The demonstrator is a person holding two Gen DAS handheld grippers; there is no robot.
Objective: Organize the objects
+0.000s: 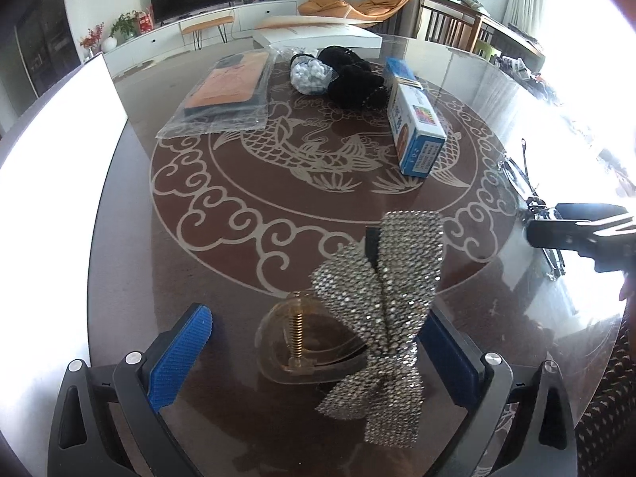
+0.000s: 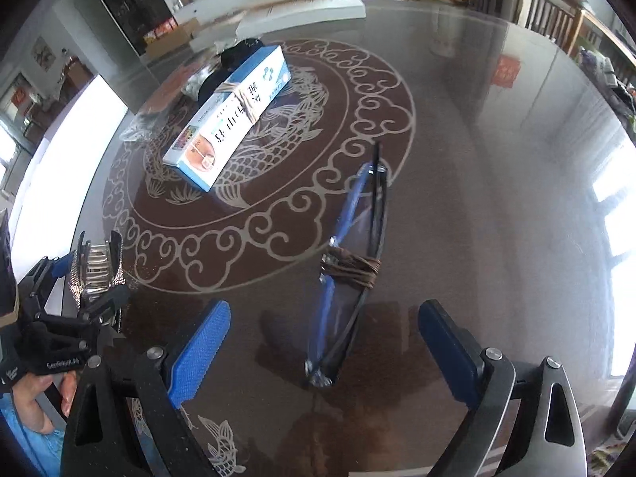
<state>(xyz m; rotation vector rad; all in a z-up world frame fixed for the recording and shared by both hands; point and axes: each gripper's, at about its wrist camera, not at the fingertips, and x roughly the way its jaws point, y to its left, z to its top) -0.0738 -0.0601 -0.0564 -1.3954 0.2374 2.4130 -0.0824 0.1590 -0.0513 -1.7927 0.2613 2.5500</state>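
At the bottom of the left wrist view, the left gripper stands released, its blue pads wide apart around a hair clip. The clip has a clear amber body with a brass spring and a big silver rhinestone bow; the bow reaches toward the right pad, though contact cannot be judged. It lies on the glass-topped desk, which has a fish and cloud pattern.

In the lower centre of the right wrist view, the right gripper is likewise released, with its pads either side of two pairs of glasses, one blue and one black, bound with a brown band.

Farther back lie a blue and white box, black fabric, a small bag of pale beads and a clear bag holding an orange card.
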